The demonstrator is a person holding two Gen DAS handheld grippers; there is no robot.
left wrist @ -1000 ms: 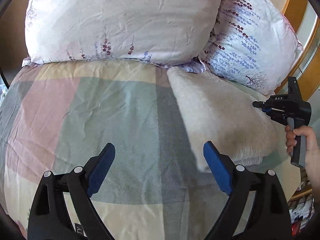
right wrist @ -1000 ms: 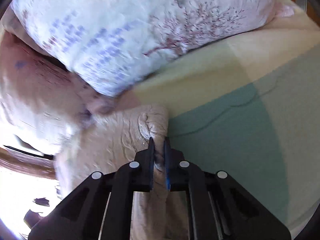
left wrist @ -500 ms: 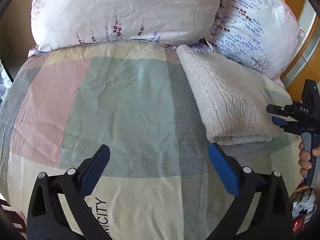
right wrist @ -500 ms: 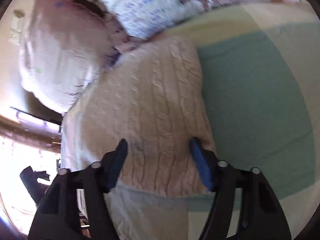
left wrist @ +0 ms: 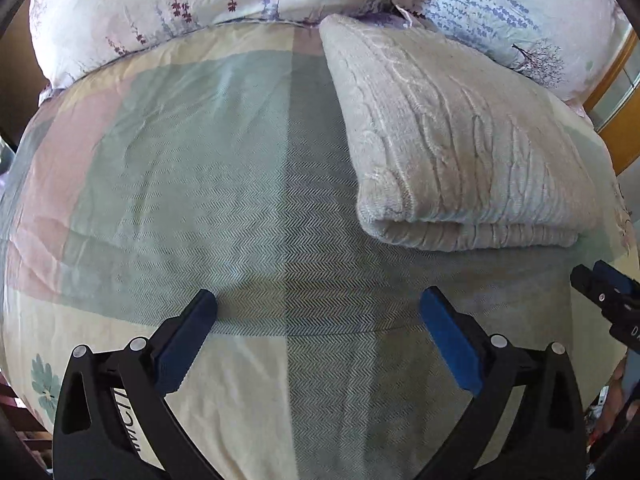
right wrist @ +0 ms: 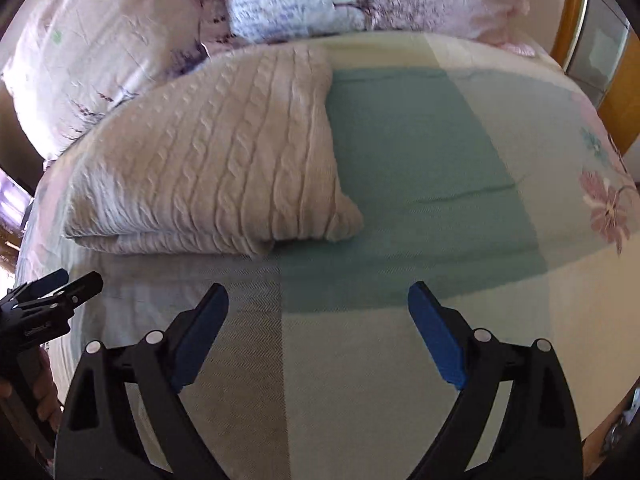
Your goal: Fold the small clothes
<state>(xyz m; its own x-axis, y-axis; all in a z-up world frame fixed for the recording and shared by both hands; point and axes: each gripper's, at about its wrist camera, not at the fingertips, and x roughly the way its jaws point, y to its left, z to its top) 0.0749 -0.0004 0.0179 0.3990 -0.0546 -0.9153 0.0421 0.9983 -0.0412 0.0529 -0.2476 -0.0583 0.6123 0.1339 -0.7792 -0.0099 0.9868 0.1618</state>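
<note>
The cable-knit sweater [left wrist: 460,136] lies folded on the bed [left wrist: 200,184] by the pillows [left wrist: 200,4], apparently finished, with both tongs [left wrist: 318,322] [right wrist: 318,312] spread and empty.

Cream cable-knit sweater [left wrist: 460,140], pastel green, pink and cream checked bedspread [left wrist: 200,184], lavender-floral white pillows [left wrist: 200,4]

The folded sweater [left wrist: 460,132] lies on the bedspread [left wrist: 200,184]; pillows [left wrist: 180,4] sit behind, touching it.
</note>
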